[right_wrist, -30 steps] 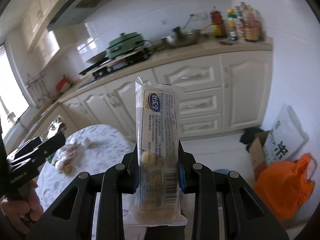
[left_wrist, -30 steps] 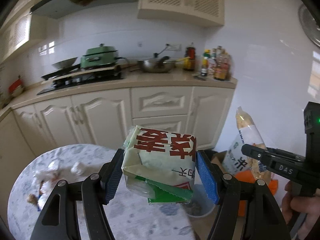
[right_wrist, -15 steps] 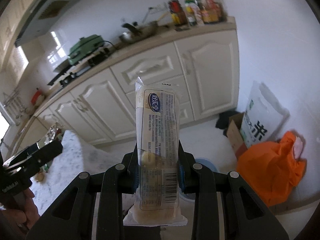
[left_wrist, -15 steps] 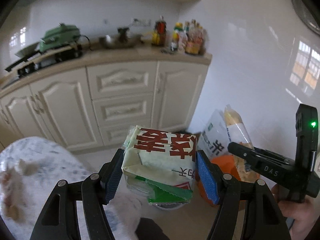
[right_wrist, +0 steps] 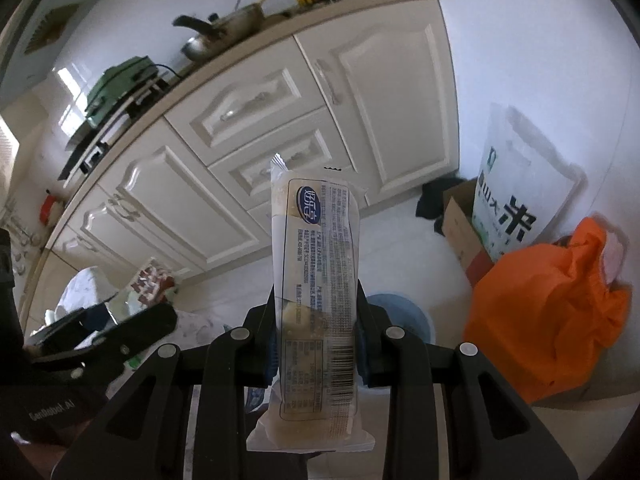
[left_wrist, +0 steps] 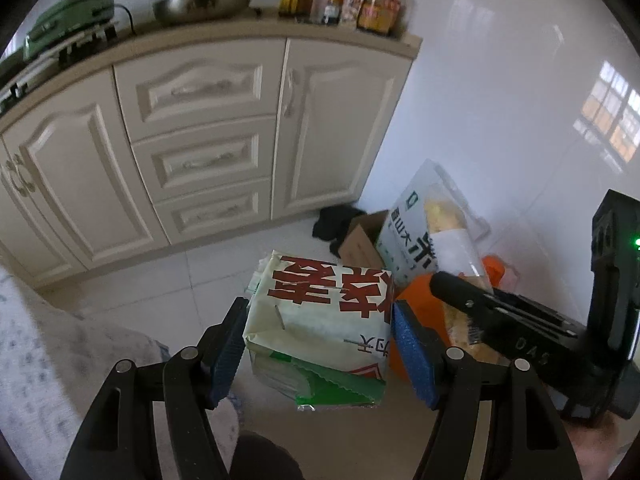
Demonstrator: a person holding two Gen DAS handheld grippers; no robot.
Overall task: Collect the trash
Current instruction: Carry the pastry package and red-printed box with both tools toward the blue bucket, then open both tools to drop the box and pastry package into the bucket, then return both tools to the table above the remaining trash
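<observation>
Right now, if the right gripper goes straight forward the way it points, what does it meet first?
Probably the blue bin on the floor, just beyond the right gripper and its wrapper. Depth is unclear; the cabinets lie farther.

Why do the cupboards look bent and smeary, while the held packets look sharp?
Both views: fisheye lens bows the cabinets. Left wrist view: background motion-blurred, green-and-white packet crisp. Right wrist view: clear wrapper sharp, window glare at left edge.
</observation>
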